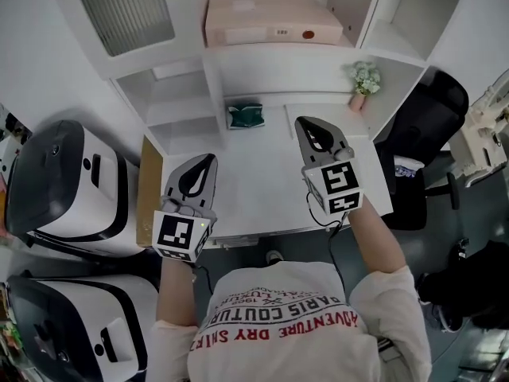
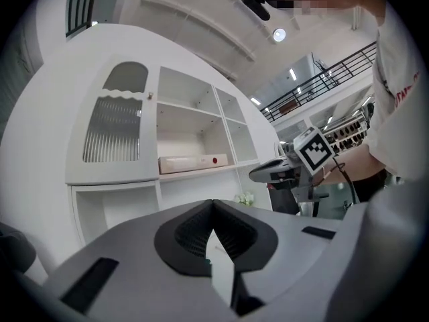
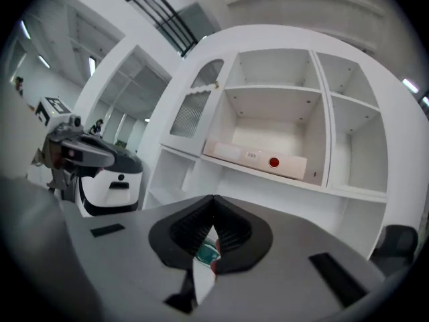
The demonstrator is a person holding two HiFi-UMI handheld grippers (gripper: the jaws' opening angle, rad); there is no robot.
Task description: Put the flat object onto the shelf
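A flat beige box (image 1: 270, 20) with a red dot lies on the middle shelf of the white shelf unit; it also shows as the box (image 2: 191, 162) and the box (image 3: 258, 158) in the two gripper views. A small green object (image 1: 244, 115) sits at the back of the white desk (image 1: 262, 189), and shows through the right jaws' gap as a green patch (image 3: 206, 250). My left gripper (image 1: 208, 159) hovers over the desk's left part, shut and empty, its tip (image 2: 213, 203) closed. My right gripper (image 1: 301, 122) hovers right of the green object, shut with nothing held, tip (image 3: 214, 198).
A small plant in a pink vase (image 1: 362, 82) stands at the desk's back right. A ribbed-glass cabinet door (image 1: 123, 10) is upper left. Two white-and-black machines (image 1: 71, 189) stand left of the desk; a black office chair (image 1: 425, 126) is at the right.
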